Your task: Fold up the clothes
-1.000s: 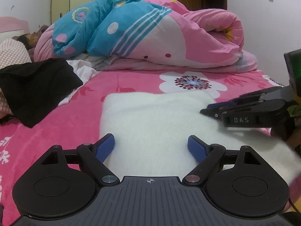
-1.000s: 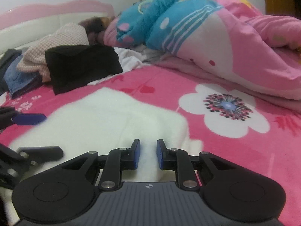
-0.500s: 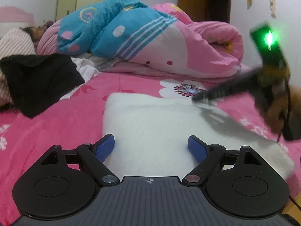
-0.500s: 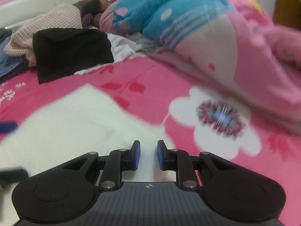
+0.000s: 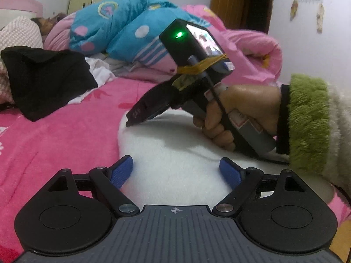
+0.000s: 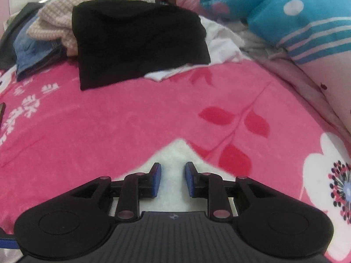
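Observation:
A white fluffy garment (image 5: pixel 175 149) lies flat on the pink flowered bedspread (image 5: pixel 54 144). My left gripper (image 5: pixel 176 172) hovers over its near edge, open wide, with nothing between the blue pads (image 5: pixel 122 171). A hand in a green-cuffed sleeve (image 5: pixel 307 120) holds my right gripper (image 5: pixel 131 120) tilted down at the garment's far left corner. In the right wrist view that corner (image 6: pixel 177 149) lies just beyond the right gripper (image 6: pixel 173 176). Its jaws stand a narrow gap apart and are opening. The pads (image 6: pixel 156 179) do not press on the cloth.
A folded black garment (image 6: pixel 136 41) lies beyond on a white cloth (image 6: pixel 221 43), beside a beige knit (image 6: pixel 65 13) and denim (image 6: pixel 30 50). A rolled pink and blue quilt (image 5: pixel 136 28) fills the back of the bed. A person's head (image 5: pixel 50 19) rests near the headboard.
The right gripper has swung from the garment's right side across to its far left corner, and its jaws have widened a little. The left gripper has barely shifted.

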`<state>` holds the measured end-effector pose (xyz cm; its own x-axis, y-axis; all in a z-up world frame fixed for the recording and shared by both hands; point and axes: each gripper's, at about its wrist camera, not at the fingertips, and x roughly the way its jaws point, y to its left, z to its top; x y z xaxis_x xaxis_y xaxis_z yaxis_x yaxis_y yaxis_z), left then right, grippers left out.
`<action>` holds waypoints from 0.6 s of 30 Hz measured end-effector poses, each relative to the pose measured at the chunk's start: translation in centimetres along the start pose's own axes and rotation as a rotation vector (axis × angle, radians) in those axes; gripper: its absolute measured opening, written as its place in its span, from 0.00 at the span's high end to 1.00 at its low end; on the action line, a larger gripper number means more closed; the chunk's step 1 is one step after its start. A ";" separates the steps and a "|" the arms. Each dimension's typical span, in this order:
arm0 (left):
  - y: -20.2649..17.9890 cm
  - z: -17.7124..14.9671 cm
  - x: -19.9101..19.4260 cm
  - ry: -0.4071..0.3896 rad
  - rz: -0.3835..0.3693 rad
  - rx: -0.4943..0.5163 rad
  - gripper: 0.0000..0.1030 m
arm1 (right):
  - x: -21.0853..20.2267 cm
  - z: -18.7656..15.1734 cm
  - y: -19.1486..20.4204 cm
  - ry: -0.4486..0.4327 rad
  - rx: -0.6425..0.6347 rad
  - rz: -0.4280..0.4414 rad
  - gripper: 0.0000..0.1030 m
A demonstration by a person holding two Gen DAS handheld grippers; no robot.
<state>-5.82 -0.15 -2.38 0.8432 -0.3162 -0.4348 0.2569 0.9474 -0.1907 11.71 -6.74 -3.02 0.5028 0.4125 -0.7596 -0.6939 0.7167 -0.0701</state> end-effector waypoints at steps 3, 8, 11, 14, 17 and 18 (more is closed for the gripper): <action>0.2 -0.2 -0.5 -0.012 -0.018 -0.007 0.16 | -1.5 0.3 0.9 0.007 -0.022 -0.034 0.75; 1.0 -0.8 -1.8 0.005 -0.055 -0.048 0.16 | -4.5 1.0 0.8 -0.083 0.007 0.013 0.75; 1.1 -0.9 -2.3 0.031 -0.063 -0.068 0.16 | -0.9 -0.9 0.8 0.006 0.018 0.003 0.75; 1.3 -1.1 -3.0 0.051 -0.075 -0.088 0.17 | -2.3 -0.4 0.7 -0.001 0.059 -0.003 0.76; 1.3 -1.5 -3.6 0.066 -0.089 -0.094 0.17 | -6.7 0.0 1.4 -0.063 0.069 0.004 0.75; 1.3 -1.6 -3.7 0.070 -0.093 -0.095 0.17 | -8.1 -0.1 1.8 -0.078 0.066 0.015 0.75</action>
<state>-9.39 2.20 -2.47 0.7817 -0.4085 -0.4713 0.2840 0.9059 -0.3141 6.31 -8.85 2.91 0.5333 0.4641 -0.7072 -0.6674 0.7446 -0.0147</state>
